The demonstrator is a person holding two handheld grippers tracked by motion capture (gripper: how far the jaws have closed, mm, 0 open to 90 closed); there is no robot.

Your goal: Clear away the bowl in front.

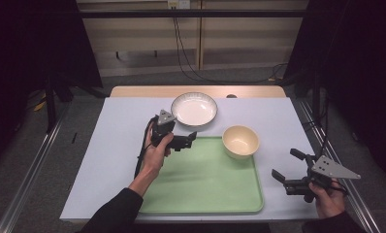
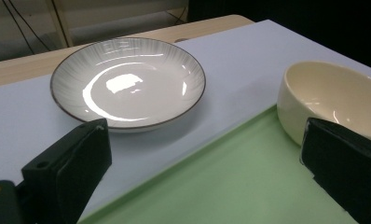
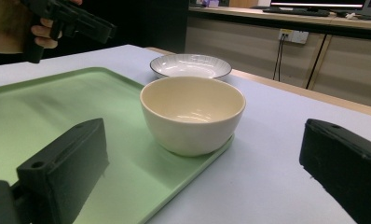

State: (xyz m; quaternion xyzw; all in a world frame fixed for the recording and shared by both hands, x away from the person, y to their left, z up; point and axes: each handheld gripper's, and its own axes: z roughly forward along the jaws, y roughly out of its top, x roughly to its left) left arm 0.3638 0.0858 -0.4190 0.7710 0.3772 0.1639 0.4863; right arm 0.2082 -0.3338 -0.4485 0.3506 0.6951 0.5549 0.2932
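A cream bowl [image 1: 240,141] stands on the far right corner of a green tray [image 1: 201,179]. Just beyond the tray a white plate with a dark rim [image 1: 194,108] lies on the table. My left gripper [image 1: 190,138] hovers open over the tray's far edge, between plate and bowl. In the left gripper view the plate [image 2: 127,79] is ahead to the left and the bowl [image 2: 333,100] to the right. My right gripper [image 1: 284,162] is open over the table right of the tray and faces the bowl [image 3: 193,112], with nothing between its jaws.
The pale blue table cover [image 1: 118,141] has free room left of the tray and around the plate. A wooden strip [image 1: 147,91] runs along the table's far edge. The left hand with its gripper [image 3: 72,18] shows at the upper left of the right gripper view.
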